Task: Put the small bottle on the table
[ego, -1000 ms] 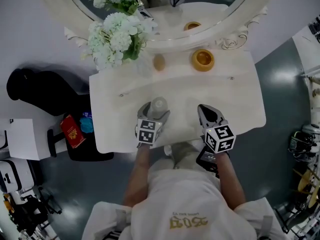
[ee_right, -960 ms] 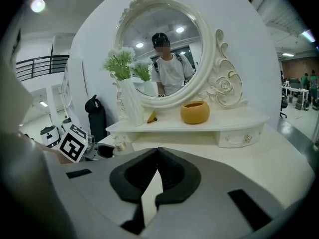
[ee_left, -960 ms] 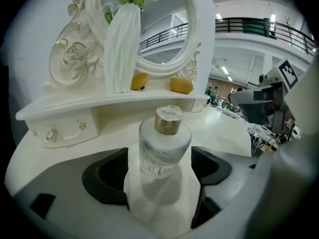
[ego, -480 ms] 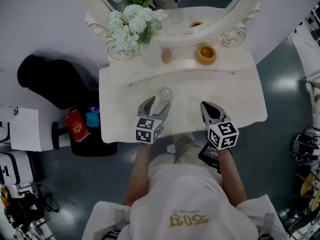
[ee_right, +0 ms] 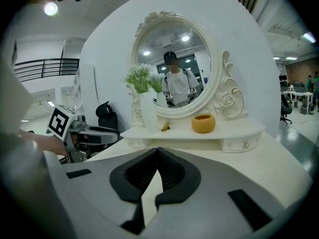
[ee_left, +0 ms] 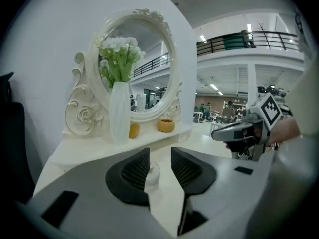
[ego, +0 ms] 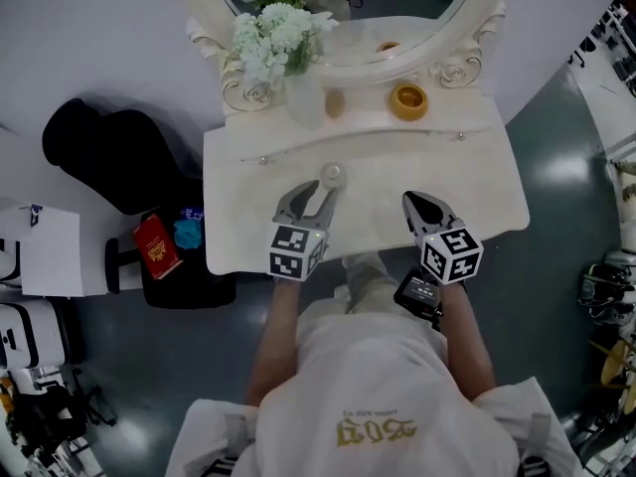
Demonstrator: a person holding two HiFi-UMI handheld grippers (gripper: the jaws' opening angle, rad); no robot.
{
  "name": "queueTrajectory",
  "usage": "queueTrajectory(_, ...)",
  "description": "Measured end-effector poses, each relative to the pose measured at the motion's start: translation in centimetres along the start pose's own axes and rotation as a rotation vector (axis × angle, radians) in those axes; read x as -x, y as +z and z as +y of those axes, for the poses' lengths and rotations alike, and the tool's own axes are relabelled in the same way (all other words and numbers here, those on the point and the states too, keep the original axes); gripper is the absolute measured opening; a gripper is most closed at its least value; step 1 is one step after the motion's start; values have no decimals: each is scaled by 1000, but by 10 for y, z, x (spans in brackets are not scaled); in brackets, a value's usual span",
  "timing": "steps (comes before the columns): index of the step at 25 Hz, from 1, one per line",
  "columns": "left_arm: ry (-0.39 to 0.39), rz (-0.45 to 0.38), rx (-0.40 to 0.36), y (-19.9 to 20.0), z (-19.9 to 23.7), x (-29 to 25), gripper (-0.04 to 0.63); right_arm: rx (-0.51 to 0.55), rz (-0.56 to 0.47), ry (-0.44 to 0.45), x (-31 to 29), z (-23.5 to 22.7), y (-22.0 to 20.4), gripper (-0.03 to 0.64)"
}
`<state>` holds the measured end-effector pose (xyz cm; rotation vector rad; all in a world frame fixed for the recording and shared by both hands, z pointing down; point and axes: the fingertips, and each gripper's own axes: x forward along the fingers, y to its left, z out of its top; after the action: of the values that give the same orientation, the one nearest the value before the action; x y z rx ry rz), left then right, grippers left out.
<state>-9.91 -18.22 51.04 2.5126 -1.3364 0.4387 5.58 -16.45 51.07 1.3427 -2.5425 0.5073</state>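
Observation:
The small clear bottle stands upright on the white dressing table, free of both grippers. My left gripper sits just behind it; its jaws are closing, with a gap still between them and nothing in it. In the left gripper view the bottle shows just beyond the left gripper's tips, partly hidden by the left jaw. My right gripper hovers over the table's front right, shut and empty, as the right gripper shows in its own view.
A white vase of flowers, a small orange object and an orange bowl stand on the raised shelf under the oval mirror. A black bag and a red packet lie on the floor at the left.
The left gripper has let go of the bottle and drawn back toward me, its jaws narrowing. The bottle stays standing on the table. The right gripper has barely moved.

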Motion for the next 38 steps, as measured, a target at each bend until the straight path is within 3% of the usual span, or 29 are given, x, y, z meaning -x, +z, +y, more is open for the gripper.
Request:
queueTrajectory(2,-8,-4,-37,2,-7,2,95,-2,-1,1,1,0,0,12)
queueTrajectory(7,-24,-22,-44,6,-7,5,18,0,-3,3,0,3,1,14)
queueTrajectory(19,7,-18,-12,3,5,10,18,2,-4,26,-4,19,1,14)
queueTrajectory(38,-13,-16,45,-9,17,21,17,26,20,44,-16,40,2,13)
